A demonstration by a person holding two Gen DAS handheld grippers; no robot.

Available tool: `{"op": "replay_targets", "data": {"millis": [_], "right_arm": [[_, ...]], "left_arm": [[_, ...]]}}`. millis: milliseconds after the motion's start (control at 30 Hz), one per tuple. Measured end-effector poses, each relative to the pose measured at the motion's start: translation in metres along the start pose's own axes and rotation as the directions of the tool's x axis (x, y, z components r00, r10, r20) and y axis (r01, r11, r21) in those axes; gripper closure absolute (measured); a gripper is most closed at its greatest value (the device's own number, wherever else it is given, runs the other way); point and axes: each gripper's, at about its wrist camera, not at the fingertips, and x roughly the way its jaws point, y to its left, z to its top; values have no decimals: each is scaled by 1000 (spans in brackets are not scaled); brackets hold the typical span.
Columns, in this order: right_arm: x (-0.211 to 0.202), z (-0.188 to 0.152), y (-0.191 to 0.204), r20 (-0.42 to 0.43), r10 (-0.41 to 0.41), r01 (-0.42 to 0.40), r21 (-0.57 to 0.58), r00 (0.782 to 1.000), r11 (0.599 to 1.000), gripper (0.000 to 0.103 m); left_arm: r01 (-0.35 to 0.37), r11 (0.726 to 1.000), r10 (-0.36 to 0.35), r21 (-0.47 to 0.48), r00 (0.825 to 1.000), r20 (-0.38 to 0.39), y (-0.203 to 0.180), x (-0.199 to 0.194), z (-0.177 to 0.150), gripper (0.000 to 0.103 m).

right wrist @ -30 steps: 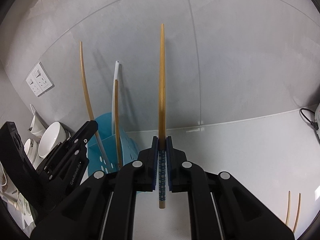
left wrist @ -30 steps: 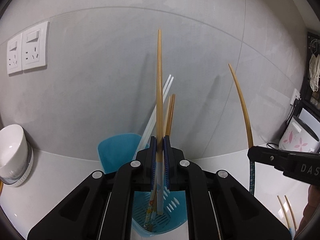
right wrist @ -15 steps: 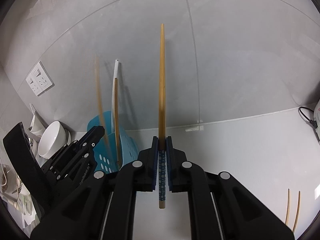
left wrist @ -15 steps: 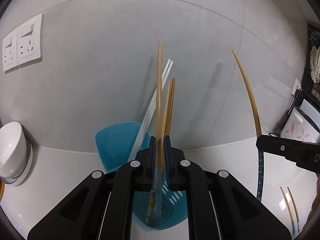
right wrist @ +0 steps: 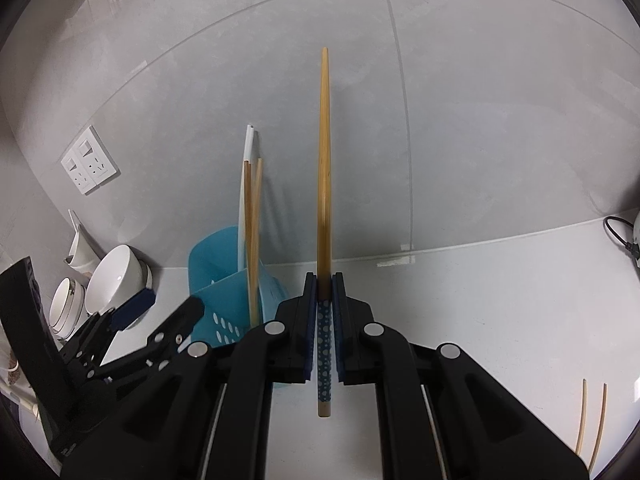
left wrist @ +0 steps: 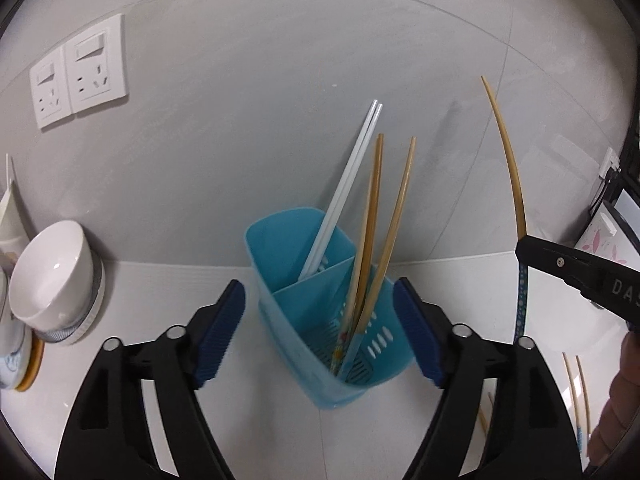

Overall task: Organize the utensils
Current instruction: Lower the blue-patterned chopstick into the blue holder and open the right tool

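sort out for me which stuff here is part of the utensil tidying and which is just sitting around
Job: blue holder, wooden chopsticks in it, white chopsticks, chopstick in right gripper, two chopsticks on the counter.
Lying about: white bowl, wall sockets.

Right gripper (right wrist: 324,292) fingers clamp 1 upright chopstick (right wrist: 324,184); blue holder (right wrist: 224,280) left, 2 chopsticks (right wrist: 592,420) on counter.

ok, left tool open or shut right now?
Open. The left tool has its blue pads spread either side of the blue utensil holder, gripping nothing.
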Motion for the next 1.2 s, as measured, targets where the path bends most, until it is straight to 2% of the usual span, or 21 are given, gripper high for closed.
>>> {"op": "replay_targets", "data": {"millis": [33,167,533,767,1000,1200], "right_arm": [[-1,0,1,3,4,-4,-2,1000,1000,96],[-1,1,4,5,46,-46,23,999,999,96],[1,7,22,66,131,-131,6,989,991,96],[11,8,36,91,197,-200,17,976,980,96],[32,3,49,99,203,-206,15,974,979,96],[51,-10,53,68,153,-153,-4,986,988,96]], "left_arm": [[-8,1000,8,-3,1000,-2,1,-3,-1,17],[-26,1000,26,-10,1000,-11,6,-15,-7,6],[-60,995,55,-76,996,-63,27,-30,-10,6],[-50,993,43,-108,997,-63,43,-33,-15,6],[-75,991,67,-112,995,-78,52,-35,-20,6],[-87,988,76,-129,993,-90,61,-32,-25,6]]}}
